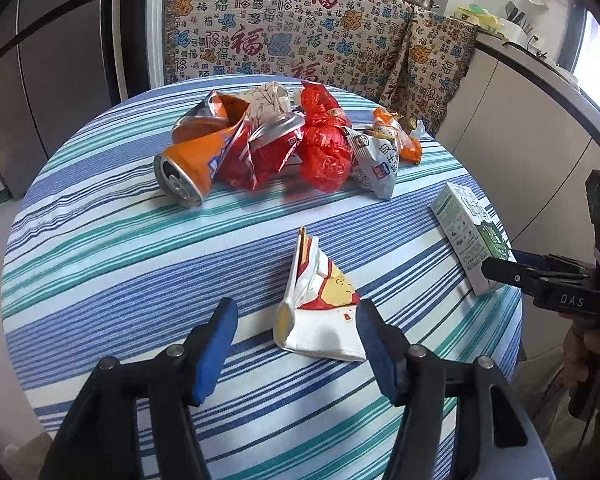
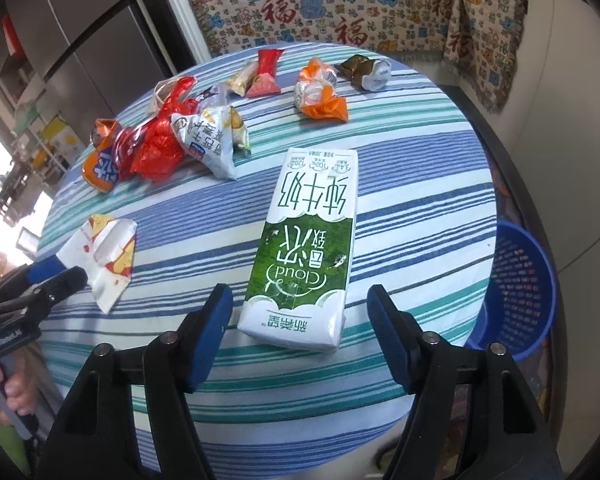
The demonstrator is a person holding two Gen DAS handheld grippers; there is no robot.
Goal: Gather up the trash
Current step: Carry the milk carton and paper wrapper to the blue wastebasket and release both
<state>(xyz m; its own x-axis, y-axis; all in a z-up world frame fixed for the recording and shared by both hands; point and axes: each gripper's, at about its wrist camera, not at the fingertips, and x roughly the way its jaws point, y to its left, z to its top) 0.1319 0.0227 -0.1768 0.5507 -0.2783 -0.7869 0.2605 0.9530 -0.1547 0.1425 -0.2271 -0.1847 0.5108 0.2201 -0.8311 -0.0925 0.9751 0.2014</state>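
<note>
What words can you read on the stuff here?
"Cloud" and "纯牛奶": on the green and white milk carton.
"福": in red, repeated on the patterned cloth behind the table.
"DAS": on the right gripper.
"GenRobot.AI": on the left gripper, hard to read.
The small print on the carton and the snack bag is too small to read.

Bright daylight, blown-out window glare at frame edges, strong fisheye bending — corners black, perhaps slightly soft.

Blue, teal and white striped tablecloth (image 2: 400, 168); green-and-white milk carton (image 2: 304, 240); blue basket (image 2: 520, 280).
</note>
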